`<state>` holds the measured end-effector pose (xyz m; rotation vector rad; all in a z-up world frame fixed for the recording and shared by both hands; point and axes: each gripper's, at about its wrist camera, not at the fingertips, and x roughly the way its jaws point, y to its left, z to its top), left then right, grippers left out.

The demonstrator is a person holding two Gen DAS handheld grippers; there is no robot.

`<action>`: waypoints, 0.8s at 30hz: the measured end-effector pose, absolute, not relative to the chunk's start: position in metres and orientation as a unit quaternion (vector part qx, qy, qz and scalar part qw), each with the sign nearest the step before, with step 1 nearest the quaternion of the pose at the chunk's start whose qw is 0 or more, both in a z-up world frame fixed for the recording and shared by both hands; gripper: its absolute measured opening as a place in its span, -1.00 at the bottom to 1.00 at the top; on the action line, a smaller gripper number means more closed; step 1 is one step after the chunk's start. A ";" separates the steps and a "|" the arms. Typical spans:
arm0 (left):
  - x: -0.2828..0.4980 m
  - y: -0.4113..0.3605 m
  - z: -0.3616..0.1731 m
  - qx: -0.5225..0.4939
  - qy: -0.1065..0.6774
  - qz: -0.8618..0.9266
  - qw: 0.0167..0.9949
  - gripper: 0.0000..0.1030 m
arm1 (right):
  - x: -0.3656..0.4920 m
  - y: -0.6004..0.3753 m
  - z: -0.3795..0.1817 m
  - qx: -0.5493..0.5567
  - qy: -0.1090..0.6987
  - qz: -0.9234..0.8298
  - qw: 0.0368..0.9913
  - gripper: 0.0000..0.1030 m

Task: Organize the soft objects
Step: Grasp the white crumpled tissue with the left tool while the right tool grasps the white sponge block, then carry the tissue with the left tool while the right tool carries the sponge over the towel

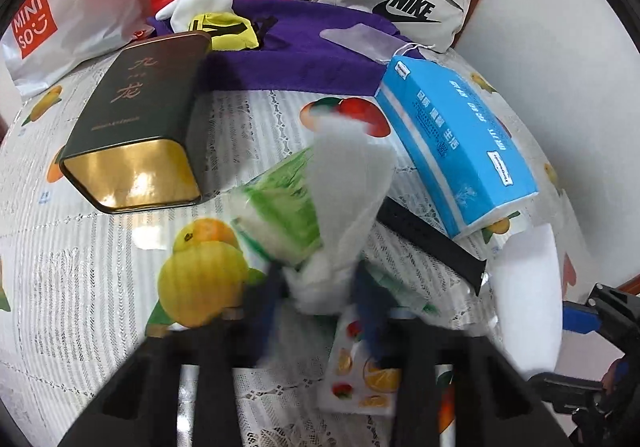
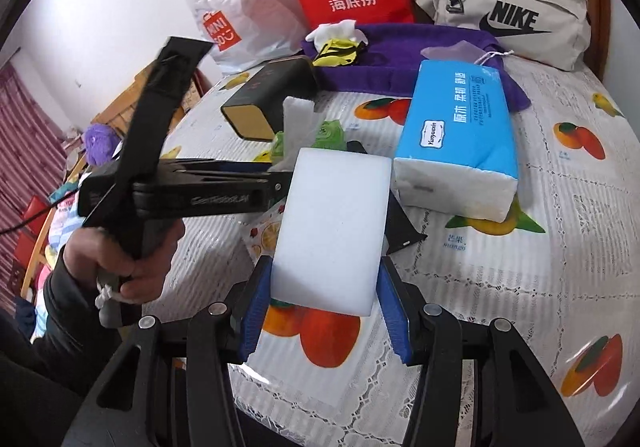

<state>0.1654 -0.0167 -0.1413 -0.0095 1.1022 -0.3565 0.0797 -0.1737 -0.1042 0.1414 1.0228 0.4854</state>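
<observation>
We've got the R gripper (image 2: 324, 303) clamped on the white sponge (image 2: 336, 231), L gripper (image 1: 320, 299) pinching the white wad (image 1: 344, 199) w/ green wrap, both lifted clear prob for sorting.

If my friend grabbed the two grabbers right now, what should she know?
Left gripper: fingers pinched on a soft white-and-green plastic bag, lifted over the fruit-print tablecloth.
Right gripper: blue fingers clamp a white sponge block, held above the table.
Blue tissue pack lies beside it; purple towel sits at the back, with small soft items on it.
Done: both pieces picked up. Left: set them down, probably by the towel, then the tissues.
</observation>
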 end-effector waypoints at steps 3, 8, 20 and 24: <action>0.160 -0.011 -0.135 -0.018 0.516 -0.180 0.837 -0.59 | 0.077 -0.182 -0.108 0.062 0.488 0.215 0.844 -0.01; 0.146 0.005 -0.112 -0.023 0.496 -0.178 0.850 -0.59 | 0.074 -0.198 -0.115 0.056 0.497 0.181 0.847 -0.01; 0.135 0.068 -0.142 -0.050 0.542 -0.072 0.836 -0.59 | 0.082 -0.212 -0.139 0.031 0.518 0.122 0.846 -0.01; 0.137 0.069 -0.144 -0.052 0.538 -0.074 0.838 -0.59 | 0.084 -0.211 -0.140 0.028 0.518 0.121 0.846 0.00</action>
